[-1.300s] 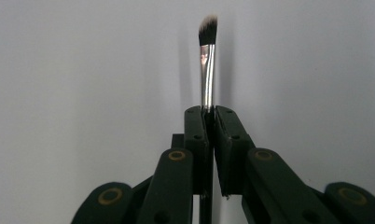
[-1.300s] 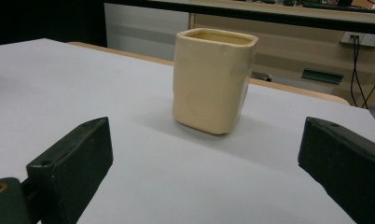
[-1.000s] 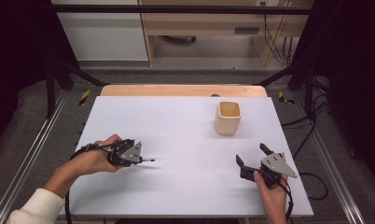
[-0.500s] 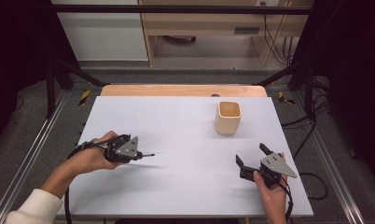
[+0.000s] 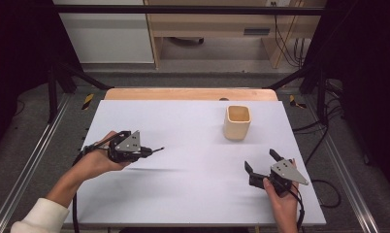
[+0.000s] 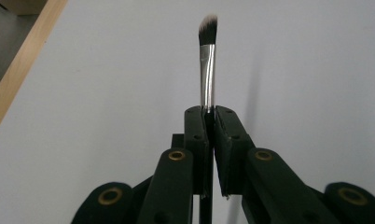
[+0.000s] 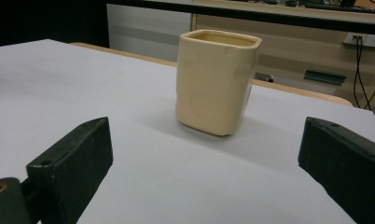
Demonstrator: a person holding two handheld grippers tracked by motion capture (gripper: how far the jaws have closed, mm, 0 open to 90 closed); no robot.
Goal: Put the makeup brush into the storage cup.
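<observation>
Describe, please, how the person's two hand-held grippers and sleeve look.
Both grippers, left and right, are black with two blocky jaws, brass-coloured rivets on the linkages, a grey three-cornered plate on top and a trailing black cable. A white sleeve covers the left forearm.

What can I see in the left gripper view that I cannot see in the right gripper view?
The left gripper view shows the left gripper with its jaws shut on a makeup brush, bristles pointing away over the table. The right gripper view shows the right gripper with its jaws wide apart, facing an upright cream cup, and cabinets behind. Both share the white table top.
</observation>
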